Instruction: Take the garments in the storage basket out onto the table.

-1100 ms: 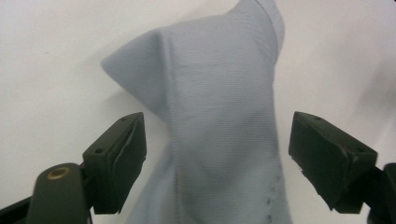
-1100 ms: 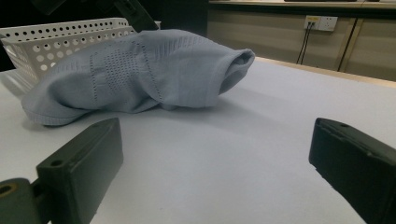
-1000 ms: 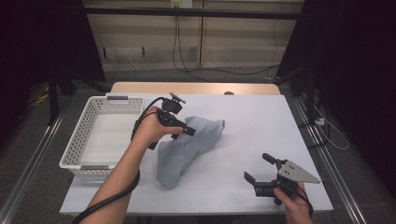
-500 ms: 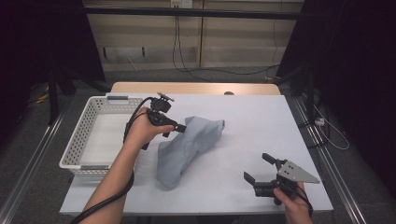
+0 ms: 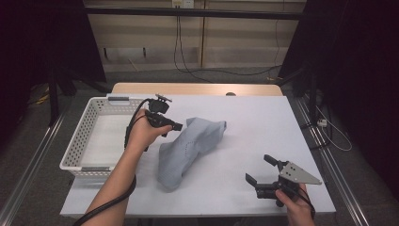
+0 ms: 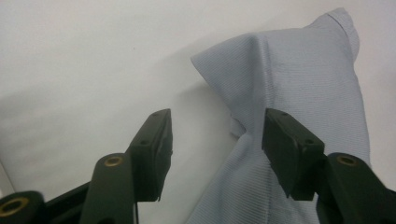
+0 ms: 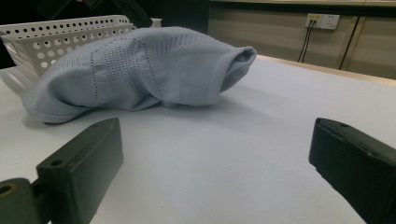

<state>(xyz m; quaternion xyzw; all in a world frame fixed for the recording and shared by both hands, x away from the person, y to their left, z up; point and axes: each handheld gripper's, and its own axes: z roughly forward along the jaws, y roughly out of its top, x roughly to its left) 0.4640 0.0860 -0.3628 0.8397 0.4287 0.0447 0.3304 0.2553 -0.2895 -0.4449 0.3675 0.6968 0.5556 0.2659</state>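
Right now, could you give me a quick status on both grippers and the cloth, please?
Left gripper jaws closing at cloth edge, not yet clamped. Right gripper open, apart from it. Basket beside.

The left gripper (image 5: 178, 126) is a black handheld tool with a small grey plate on its top and a thick black cable that loops off its body and trails down along the bare forearm. In the left gripper view its two jaws are matte black, slab-shaped pads (image 6: 156, 147) with bevelled edges, each carried on a black arm fixed by a brass-coloured screw. The right gripper (image 5: 259, 168) is black too, with two short forked jaws and a grey three-cornered plate on top, dotted with small holes. No sleeves cover either forearm.
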